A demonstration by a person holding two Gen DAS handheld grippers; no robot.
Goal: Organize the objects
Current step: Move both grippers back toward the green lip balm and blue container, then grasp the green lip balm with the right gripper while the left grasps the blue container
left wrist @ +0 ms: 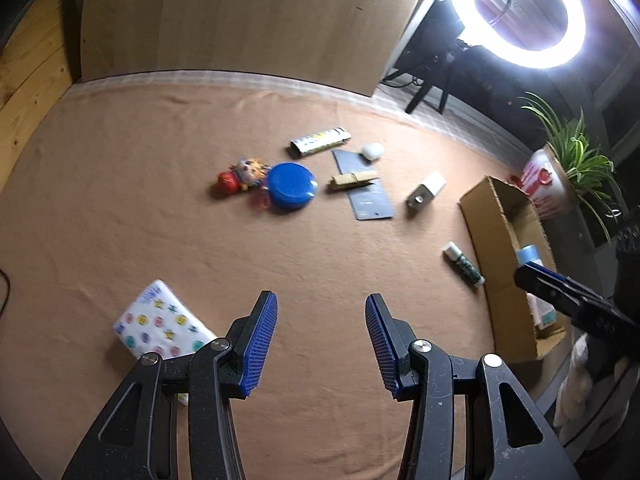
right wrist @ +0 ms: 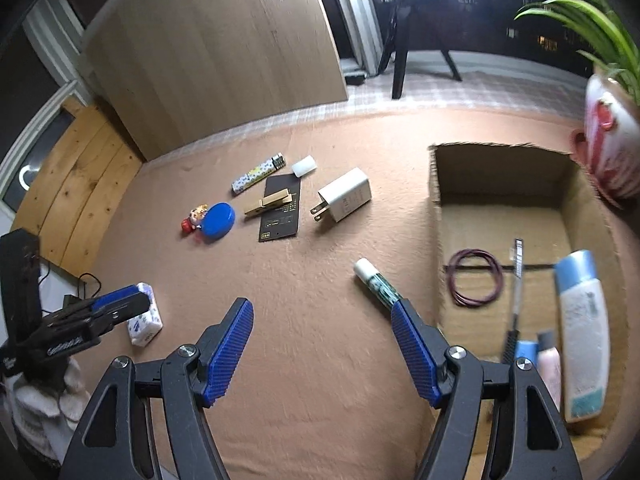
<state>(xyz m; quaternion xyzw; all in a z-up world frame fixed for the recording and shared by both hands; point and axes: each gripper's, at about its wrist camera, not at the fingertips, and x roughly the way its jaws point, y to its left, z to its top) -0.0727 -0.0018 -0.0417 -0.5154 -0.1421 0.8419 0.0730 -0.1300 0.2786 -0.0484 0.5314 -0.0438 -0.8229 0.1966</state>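
My left gripper [left wrist: 321, 312] is open and empty above the tan cloth, with a patterned tissue pack [left wrist: 160, 326] just to its left. My right gripper [right wrist: 322, 318] is open and empty, left of a cardboard box [right wrist: 500, 176]. The box holds a white and blue bottle [right wrist: 582, 332], a purple hair band [right wrist: 474, 282], a thin brush and small bottles. A green glue stick [right wrist: 378, 280] lies by the right finger. Farther off lie a white charger [right wrist: 346, 194], a black card [right wrist: 280, 210] with a clothespin [right wrist: 268, 202], a lighter [right wrist: 258, 174], a blue round tin [right wrist: 218, 220] and a small doll [right wrist: 194, 218].
A wooden board [right wrist: 216, 52] stands upright at the back. A potted plant in a red and white pot [right wrist: 608, 140] stands behind the box. A ring light [left wrist: 516, 12] on a tripod shines at the back right. A small white capsule [right wrist: 304, 166] lies near the lighter.
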